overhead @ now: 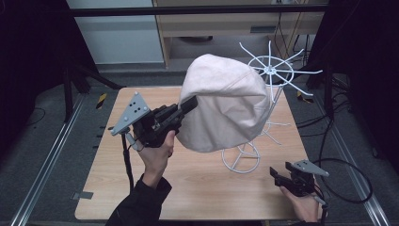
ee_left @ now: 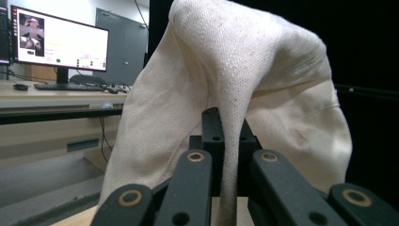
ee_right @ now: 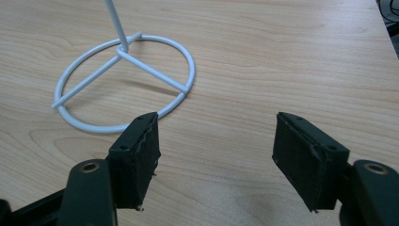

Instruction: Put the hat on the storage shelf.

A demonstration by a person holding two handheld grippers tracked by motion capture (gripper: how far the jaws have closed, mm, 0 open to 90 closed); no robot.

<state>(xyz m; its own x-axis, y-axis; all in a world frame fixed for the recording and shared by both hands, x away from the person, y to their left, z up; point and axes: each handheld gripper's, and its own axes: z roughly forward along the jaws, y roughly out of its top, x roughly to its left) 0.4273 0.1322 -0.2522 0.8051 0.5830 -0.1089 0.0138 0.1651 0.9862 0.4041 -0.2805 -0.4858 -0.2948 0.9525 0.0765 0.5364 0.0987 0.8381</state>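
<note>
The left tongs (overhead: 188, 104) pinch a fold of the cream hat (overhead: 226, 103) and hold it up in the air, next to the white wire stand (overhead: 270, 70). The right tongs (ee_right: 216, 155) are wide open and hold nothing, low over the bench (overhead: 197, 188) near the stand's ring foot (ee_right: 124, 84). The hat is soft and floppy, so it could slip out. It could also catch on a wire arm and tip the light stand over.

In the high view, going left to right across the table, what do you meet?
Left gripper shut on the cream hat → round base of the white wire stand → right gripper, open, low over the table.
</note>
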